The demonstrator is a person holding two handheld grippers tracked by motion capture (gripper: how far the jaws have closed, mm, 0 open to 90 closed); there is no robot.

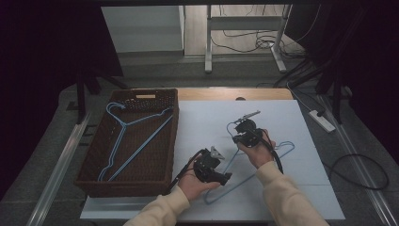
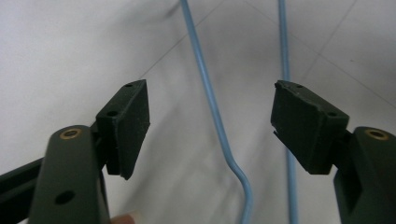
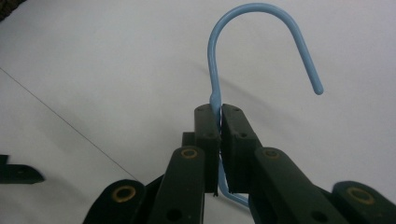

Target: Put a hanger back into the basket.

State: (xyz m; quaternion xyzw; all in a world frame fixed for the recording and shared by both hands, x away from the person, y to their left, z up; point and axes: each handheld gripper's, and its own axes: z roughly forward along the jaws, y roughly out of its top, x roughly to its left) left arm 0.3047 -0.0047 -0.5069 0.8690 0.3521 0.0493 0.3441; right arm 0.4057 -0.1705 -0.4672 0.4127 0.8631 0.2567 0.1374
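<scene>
My right gripper (image 3: 219,140) clamps the blue hanger (image 1: 263,165) at its hook's neck, over the table (image 1: 207,122). My left gripper (image 2: 210,126) stands wide astride one wire. Judged light, springy, slippery: grip near bends.

Lab or test room, dimly lit. White-covered table (image 1: 282,117) stands on grey carpet, dark curtains (image 1: 42,56) hang at both sides. Loose cables (image 1: 244,44) trail round a metal desk frame (image 1: 208,42); power strip (image 1: 322,120) on floor.
</scene>
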